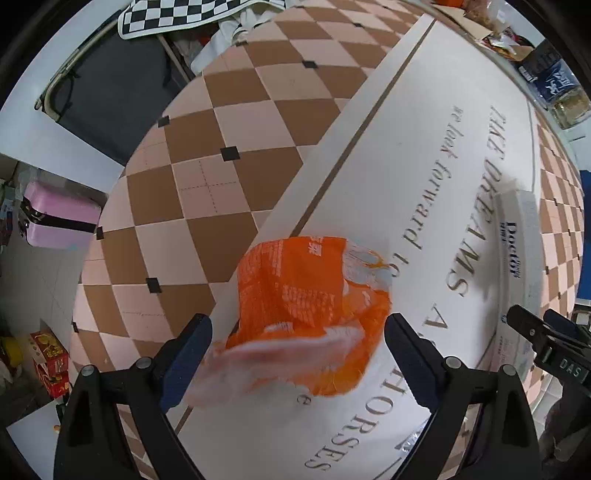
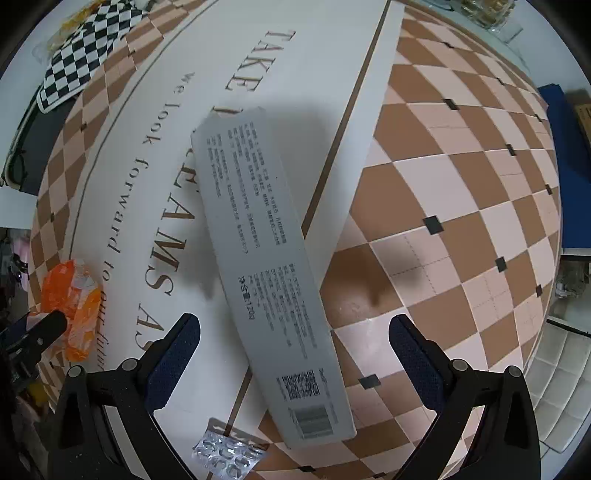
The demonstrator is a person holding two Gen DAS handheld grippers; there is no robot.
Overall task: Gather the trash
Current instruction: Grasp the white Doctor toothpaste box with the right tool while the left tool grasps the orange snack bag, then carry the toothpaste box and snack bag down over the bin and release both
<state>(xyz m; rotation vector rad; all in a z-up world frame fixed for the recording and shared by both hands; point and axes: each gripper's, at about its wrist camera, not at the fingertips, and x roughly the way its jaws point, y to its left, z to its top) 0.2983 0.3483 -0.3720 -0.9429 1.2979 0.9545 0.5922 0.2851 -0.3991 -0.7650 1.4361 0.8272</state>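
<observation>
A crumpled orange snack wrapper lies on the white printed table runner, near its edge. My left gripper is open, its fingers on either side of the wrapper and just above it. The wrapper also shows in the right wrist view, far left. A long grey toothpaste box lies slanted across the runner's edge. My right gripper is open, its fingers straddling the box's near half from above. The box shows in the left wrist view at right, with the right gripper's tips beside it.
A silver blister pack lies near the runner's near end. The table has a brown and pink checkered cloth. A black-and-white checkered cloth lies at the far edge. Jars and packets stand at a far corner. A pink case sits on the floor.
</observation>
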